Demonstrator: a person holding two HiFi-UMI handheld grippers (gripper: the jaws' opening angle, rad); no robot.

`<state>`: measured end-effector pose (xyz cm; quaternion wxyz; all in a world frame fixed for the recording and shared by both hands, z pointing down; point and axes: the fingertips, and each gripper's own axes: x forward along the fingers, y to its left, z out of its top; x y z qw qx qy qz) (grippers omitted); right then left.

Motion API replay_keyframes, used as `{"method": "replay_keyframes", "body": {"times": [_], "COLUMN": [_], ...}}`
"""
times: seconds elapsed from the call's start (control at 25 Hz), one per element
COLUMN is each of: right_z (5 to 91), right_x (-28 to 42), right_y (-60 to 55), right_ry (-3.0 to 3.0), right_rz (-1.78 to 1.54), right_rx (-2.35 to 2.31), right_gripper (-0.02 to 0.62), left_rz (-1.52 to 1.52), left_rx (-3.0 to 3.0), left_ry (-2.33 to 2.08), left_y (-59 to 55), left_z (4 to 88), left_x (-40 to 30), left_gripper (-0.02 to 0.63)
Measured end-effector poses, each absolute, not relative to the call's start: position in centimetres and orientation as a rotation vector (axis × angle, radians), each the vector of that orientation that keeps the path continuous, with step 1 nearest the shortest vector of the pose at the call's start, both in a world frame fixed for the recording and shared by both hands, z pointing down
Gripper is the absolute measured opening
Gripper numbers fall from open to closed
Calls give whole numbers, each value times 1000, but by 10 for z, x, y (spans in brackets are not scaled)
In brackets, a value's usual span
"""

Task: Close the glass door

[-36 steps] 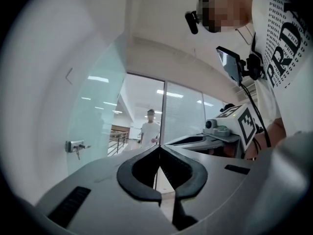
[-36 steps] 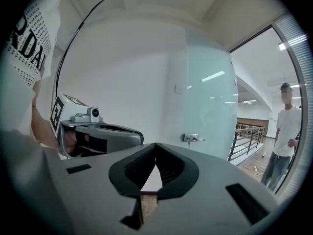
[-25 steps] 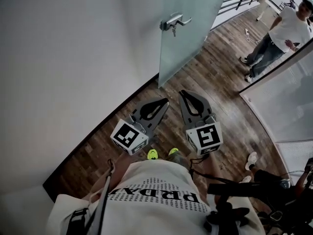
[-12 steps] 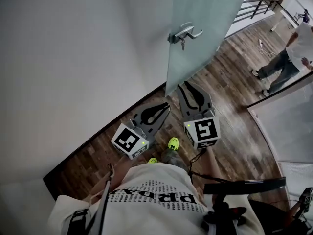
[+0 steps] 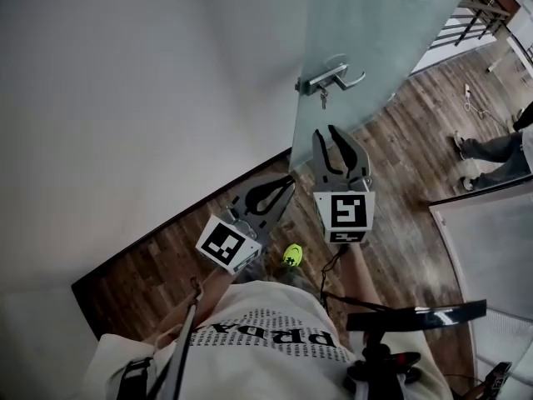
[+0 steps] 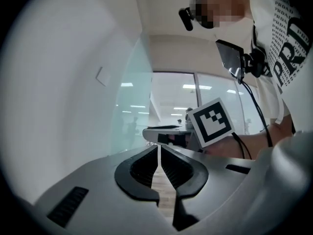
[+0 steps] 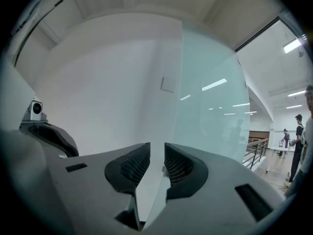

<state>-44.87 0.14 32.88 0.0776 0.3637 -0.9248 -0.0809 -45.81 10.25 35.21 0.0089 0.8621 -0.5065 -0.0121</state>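
The frosted glass door (image 5: 375, 32) stands ajar ahead, its free edge beside the white wall. Its metal lever handle (image 5: 337, 78) has a key hanging below it. My right gripper (image 5: 331, 132) points level at the door just under the handle, apart from it, with jaws slightly parted and nothing between them. In the right gripper view the door's edge (image 7: 182, 106) rises just beyond the right gripper (image 7: 157, 155). My left gripper (image 5: 288, 182) trails lower left, jaws shut and empty. In the left gripper view, the left gripper (image 6: 159, 148) shows only a thin slit.
A white wall (image 5: 125, 98) runs along the left down to a dark skirting. The floor (image 5: 400, 165) is wood planks. A person's legs (image 5: 491, 152) stand at the right beyond a glass partition (image 5: 487, 248). A railing (image 5: 466, 11) sits at the far top right.
Both grippers have moved forward toward the door, and the handle now sits closer above the right gripper. The right jaws have gone from shut to slightly parted.
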Motion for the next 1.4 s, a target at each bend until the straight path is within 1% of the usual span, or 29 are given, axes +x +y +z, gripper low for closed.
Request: {"method": "replay_keyframes", "body": {"times": [0.2, 0.28, 0.48, 0.52, 0.6, 0.68, 0.96, 1.16, 1.4], "right_z": [317, 312, 295, 293, 289, 286, 284, 288, 287], "right_x": [-481, -493, -535, -540, -540, -530, -527, -537, -520], "right_y": [-47, -71, -143, -155, -174, -187, -213, -215, -207], "right_ry": [-2763, -2731, -2612, -2588, -2539, -2498, -2434, -2427, -2541], "right_rz": [-313, -326, -450, -470, -501, -535, -629, -712, -653], "right_rx": [1155, 1212, 1381, 1420, 1502, 1571, 1734, 1672, 1598], "right_gripper": [71, 96, 130, 146, 201, 224, 229, 241, 250], "left_rz": [-47, -57, -100, -100, -85, -63, -53, -71, -44], "left_rx": [2695, 2719, 2726, 2726, 2722, 2695, 2597, 2580, 2580], "left_ry": [-1559, -1527, -1496, -1495, -1507, -1533, -1603, -1597, -1586], "left_y": [58, 43, 8, 4, 6, 14, 23, 22, 15], "left_z": [346, 346, 338, 337, 336, 339, 356, 354, 360], "left_x": [-491, -505, -541, -544, -544, -537, -540, -541, -529], "left_gripper": [20, 20, 20, 20, 20, 20, 20, 20, 20]}}
